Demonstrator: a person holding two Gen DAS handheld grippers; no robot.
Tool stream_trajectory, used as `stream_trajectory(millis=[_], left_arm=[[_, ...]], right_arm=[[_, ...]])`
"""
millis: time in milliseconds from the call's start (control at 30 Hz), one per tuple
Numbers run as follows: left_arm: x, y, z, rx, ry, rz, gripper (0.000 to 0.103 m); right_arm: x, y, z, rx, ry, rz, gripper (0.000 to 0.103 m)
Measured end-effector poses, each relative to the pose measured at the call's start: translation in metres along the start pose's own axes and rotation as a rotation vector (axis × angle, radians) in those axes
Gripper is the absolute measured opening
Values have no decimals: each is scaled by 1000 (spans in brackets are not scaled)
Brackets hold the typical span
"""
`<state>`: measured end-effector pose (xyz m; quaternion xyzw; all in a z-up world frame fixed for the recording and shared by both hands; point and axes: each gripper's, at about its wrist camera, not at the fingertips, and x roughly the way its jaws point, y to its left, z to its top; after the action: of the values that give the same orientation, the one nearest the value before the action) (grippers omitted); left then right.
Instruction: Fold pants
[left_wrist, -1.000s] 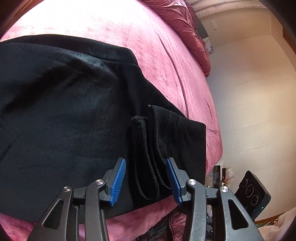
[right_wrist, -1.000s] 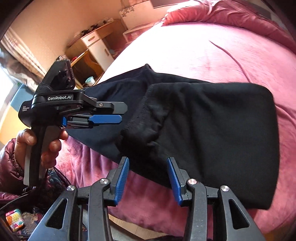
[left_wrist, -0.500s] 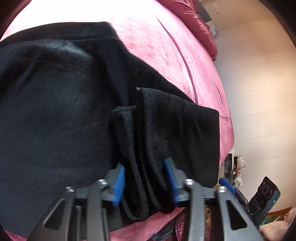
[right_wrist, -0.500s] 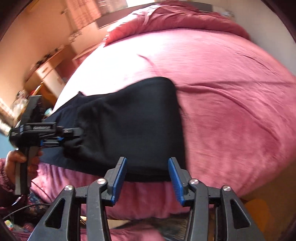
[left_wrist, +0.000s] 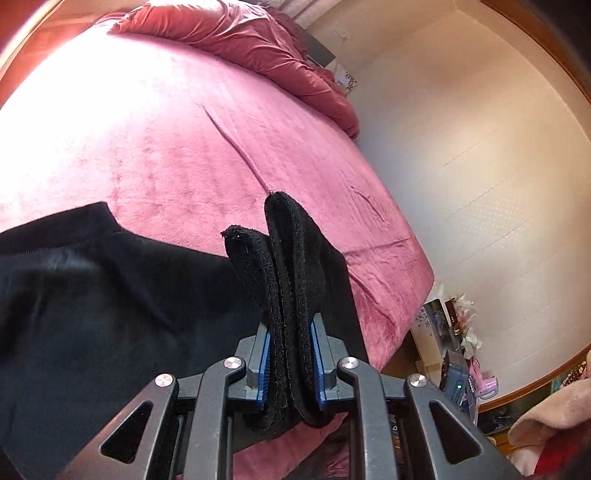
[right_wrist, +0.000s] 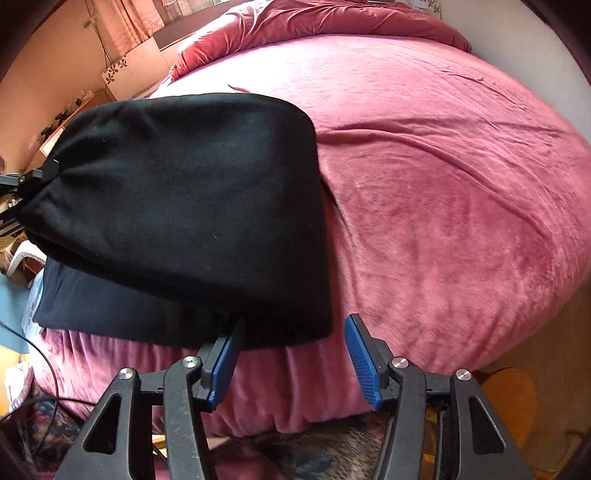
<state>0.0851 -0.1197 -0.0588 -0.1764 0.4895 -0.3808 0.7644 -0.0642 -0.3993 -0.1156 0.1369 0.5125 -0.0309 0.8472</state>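
Note:
The black pants (right_wrist: 184, 206) lie folded on the pink bed (right_wrist: 443, 184) near its front edge. My left gripper (left_wrist: 290, 363) is shut on the bunched leg cuffs (left_wrist: 284, 258) and holds them lifted off the bed; the rest of the pants (left_wrist: 92, 314) spread to the left. In the right wrist view the left gripper (right_wrist: 14, 181) shows at the far left, pinching that end. My right gripper (right_wrist: 293, 352) is open, its fingers on either side of the near right corner of the pants, not closed on it.
A crumpled red quilt (left_wrist: 258, 44) lies along the head of the bed. The white wall (left_wrist: 480, 166) runs along the bed's right side, with cluttered shelves (left_wrist: 454, 350) low down. Wooden furniture (right_wrist: 55, 122) stands to the left. A cable (right_wrist: 40, 354) hangs below the bed edge.
My left gripper closed on the leg cuffs and lifted them. My right gripper swung right along the pants to their near right corner and stayed open.

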Motion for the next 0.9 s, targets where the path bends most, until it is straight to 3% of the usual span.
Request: stream_trajectory(millis=[167,267,333,433,633,767,900], left_arm=[[0,-12,14,28,-24,-19,18],[-7,-15,14,37,-37,-30,17],[-7,-11,9,47,-37,-7,17],[3,7,-5,53,-5,53,16],[36,68,-52,5,129,199,16],[31,74,-60,-21,96,184,17],[24,64,-59,25,84,216,20]], right_arm=[[3,4,8,43,-34,2,63],[7,-8,9,93,-36,-80,56],[12,-15,7,96,-22,-139,49],[25,-26,2,141,15,-113,49],[31,-11,-1,75,25,-148,49],[30,4,-2,46,24,-180,49],[26,12,-2,31,16,-196,49]])
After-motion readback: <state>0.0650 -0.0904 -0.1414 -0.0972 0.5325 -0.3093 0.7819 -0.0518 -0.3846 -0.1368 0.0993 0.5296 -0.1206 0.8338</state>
